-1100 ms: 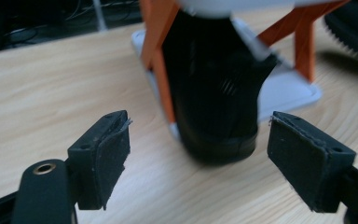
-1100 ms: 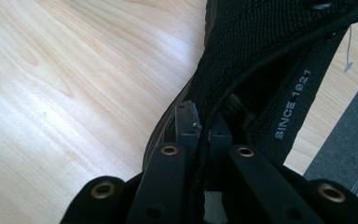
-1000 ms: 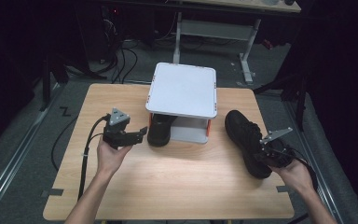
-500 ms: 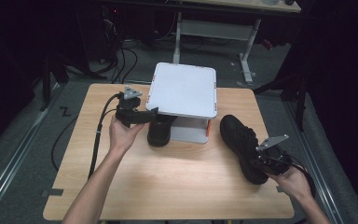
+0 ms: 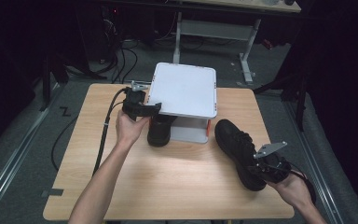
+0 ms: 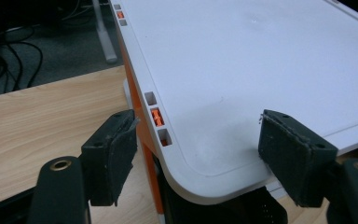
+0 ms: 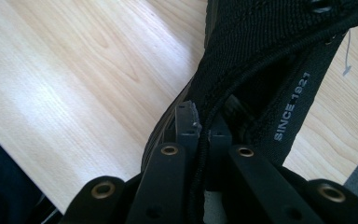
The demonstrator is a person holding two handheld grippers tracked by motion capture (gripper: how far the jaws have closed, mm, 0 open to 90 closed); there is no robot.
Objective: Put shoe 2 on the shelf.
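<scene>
A white stand with a flat top (image 5: 186, 88) and orange clips (image 6: 155, 116) sits mid-table. Under it stands one black shoe (image 5: 160, 130). My left gripper (image 5: 154, 108) hovers at the top's near left corner. Its jaws are open and have just been closing a little, with that corner (image 6: 205, 154) between them, untouched by the pads. My right gripper (image 5: 257, 169) is shut on the heel collar of a second black shoe (image 5: 237, 142), which lies on the table to the right. In the right gripper view, the jaws (image 7: 203, 122) pinch that shoe's knit collar (image 7: 270, 56).
The wooden table (image 5: 177, 182) has bare room in front and on the left. The left gripper's cable (image 5: 106, 130) trails off the left side. Beyond the table are a metal frame (image 5: 247, 60) and floor cables (image 5: 121, 51).
My left gripper has moved from beside the shoe under the stand, away from me and up to the corner of the white top. My right gripper has drawn the second shoe slightly nearer.
</scene>
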